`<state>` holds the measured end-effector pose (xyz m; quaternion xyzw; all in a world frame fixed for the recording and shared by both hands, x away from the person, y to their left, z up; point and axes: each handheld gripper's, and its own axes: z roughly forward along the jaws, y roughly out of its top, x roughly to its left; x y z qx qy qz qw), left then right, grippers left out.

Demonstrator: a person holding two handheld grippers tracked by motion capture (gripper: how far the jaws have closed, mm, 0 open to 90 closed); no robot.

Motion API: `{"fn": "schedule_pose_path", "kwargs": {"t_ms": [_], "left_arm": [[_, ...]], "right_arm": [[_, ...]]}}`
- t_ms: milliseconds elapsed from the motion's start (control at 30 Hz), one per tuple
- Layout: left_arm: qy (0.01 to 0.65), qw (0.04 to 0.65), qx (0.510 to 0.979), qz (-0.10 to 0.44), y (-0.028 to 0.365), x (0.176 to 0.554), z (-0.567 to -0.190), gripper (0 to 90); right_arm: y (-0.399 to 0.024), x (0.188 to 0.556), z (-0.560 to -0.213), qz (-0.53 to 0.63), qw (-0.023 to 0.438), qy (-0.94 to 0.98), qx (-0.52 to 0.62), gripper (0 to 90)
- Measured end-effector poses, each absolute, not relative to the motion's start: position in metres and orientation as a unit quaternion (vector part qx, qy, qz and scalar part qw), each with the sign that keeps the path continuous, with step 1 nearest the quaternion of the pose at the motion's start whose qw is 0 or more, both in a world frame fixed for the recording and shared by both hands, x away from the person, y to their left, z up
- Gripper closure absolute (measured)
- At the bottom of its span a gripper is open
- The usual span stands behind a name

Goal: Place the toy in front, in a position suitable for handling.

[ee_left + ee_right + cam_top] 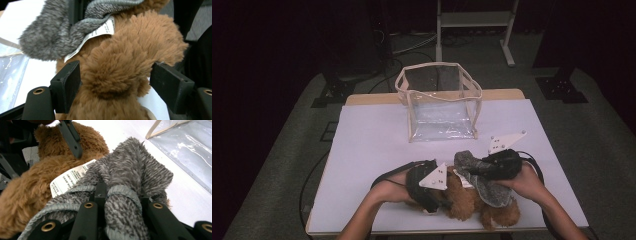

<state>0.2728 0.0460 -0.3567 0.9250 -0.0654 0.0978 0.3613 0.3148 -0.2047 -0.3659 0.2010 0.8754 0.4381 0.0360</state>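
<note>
The left gripper's (pixel 115 85) fingers (pixel 67 86) stand partly apart on either side of a brown furry limb of the plush toy (pixel 130 62). One pad sits right against the fur, while the other, on the far side, looks just clear of it, so they bracket the limb more than squeeze it. The right gripper's (pixel 120 202) fingers (pixel 100 192) are drawn close together and pinch a fold of the grey knitted garment (pixel 135 167), whose ribbed hem bunches up around them.

From above, the toy (pixel 467 202) lies near the front edge of the table (pixel 372 150), between the person's two hands. The left gripper (pixel 429 187) comes at it from the left, and the right gripper (pixel 489 167) holds the garment (pixel 477 177) draped over the toy's upper side. A white label (pixel 98 33) printed with small text hangs from the garment and lies against the brown fur. In the right gripper view the label (pixel 68 178) shows a barcode and lies between the garment and the toy (pixel 37 185).

Farther back, toward the middle of the table, a clear bag (pixel 439 102) with beige trim stands upright and open at the top, well apart from the toy. A corner of the bag (pixel 185 142) shows beyond the garment in the right gripper view.
</note>
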Motion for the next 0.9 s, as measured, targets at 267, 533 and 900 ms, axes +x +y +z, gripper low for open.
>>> {"fn": "schedule_pose_path", "kwargs": {"t_ms": [267, 533, 900], "left_arm": [[-0.074, 0.352, 0.926, 0.112, 0.032, 0.272, -0.362, 35.5], [-0.014, 0.389, 0.915, 0.104, 0.035, 0.296, -0.348, 66.0], [0.021, 0.422, 0.899, 0.111, 0.028, 0.336, -0.333, 71.5]], "right_arm": [[-0.206, 0.315, -0.368, 0.444, 0.035, 0.872, 0.203, 71.1], [-0.215, 0.333, -0.369, 0.448, 0.026, 0.864, 0.227, 70.5], [-0.234, 0.374, -0.371, 0.458, 0.000, 0.847, 0.269, 69.8]]}}
